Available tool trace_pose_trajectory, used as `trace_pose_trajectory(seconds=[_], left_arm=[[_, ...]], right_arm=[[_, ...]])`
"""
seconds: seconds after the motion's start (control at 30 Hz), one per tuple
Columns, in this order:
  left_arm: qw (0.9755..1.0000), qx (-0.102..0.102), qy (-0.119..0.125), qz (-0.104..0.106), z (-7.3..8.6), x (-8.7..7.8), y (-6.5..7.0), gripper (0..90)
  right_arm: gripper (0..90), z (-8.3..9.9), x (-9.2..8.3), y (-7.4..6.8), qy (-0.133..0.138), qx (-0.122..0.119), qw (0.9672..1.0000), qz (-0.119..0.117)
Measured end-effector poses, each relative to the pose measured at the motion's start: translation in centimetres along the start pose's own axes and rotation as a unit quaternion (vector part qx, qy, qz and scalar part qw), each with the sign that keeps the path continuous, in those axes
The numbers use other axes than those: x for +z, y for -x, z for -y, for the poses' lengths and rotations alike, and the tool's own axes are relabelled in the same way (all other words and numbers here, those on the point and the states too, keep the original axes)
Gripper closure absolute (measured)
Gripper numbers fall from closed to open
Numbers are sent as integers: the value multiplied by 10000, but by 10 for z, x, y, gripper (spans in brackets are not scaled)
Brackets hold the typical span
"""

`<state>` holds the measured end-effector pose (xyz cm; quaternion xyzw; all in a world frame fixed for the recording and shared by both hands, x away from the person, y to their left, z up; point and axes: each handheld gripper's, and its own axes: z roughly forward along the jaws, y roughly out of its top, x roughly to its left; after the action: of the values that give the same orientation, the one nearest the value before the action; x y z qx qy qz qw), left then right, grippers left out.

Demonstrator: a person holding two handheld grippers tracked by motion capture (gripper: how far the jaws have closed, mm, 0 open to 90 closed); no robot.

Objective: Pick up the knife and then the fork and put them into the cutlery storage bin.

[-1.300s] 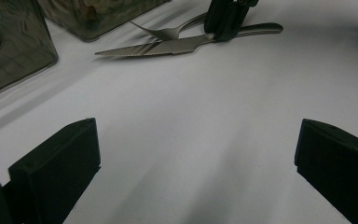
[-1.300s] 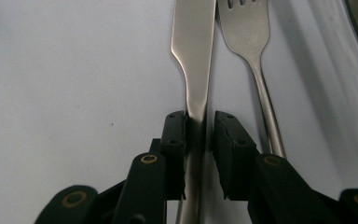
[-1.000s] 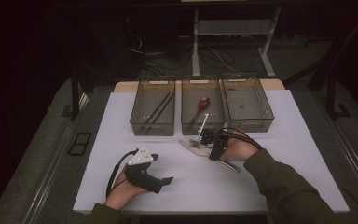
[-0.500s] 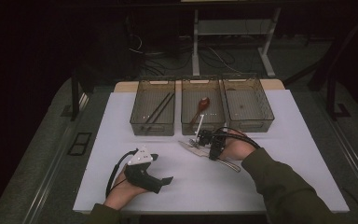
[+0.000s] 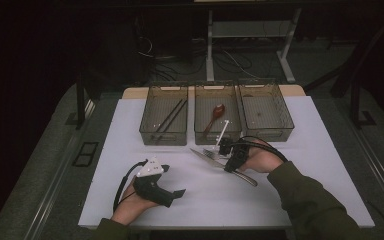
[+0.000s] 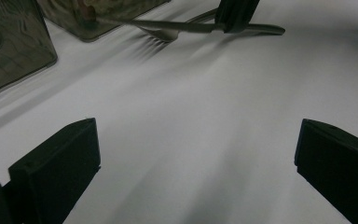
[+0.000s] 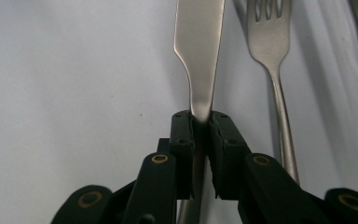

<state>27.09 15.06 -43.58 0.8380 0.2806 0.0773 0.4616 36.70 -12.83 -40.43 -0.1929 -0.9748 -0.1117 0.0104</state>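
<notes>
The right tongs (image 7: 200, 122) are clamped on the neck of a table knife (image 7: 199, 51), whose blade is seen lying on the white bench (image 5: 290, 195) just near of the middle tray (image 5: 217, 134), with a fork (image 7: 269, 51) just beside it on the right gripper view's right. The jaws were closing a moment ago and are now pressed on the metal. The left tongs (image 6: 193, 154) are held wide open with nothing between them, low over bare bench at the near left, well apart from the knife.
</notes>
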Motion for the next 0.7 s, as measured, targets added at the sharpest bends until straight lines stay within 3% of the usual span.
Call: trace_pose_trajectory(seconds=[0.2, 0.43, 0.6, 0.7], left_arm=[[10000, 0, -11, 3, 0, 0, 0, 0], [10000, 1, -13, 6, 0, 0, 0, 0], [10000, -3, -5, 2, 0, 0, 0, 0], [10000, 5, 3, 2, 0, 0, 0, 0]], right_arm=[[796, 12, -10, 3, 470, 50, 9988, -100], [796, 21, -20, 8, 1063, 143, 9942, -123], [796, 25, -28, 11, 1403, 233, 9897, -171], [796, 28, -35, 14, 1697, 424, 9844, -198]])
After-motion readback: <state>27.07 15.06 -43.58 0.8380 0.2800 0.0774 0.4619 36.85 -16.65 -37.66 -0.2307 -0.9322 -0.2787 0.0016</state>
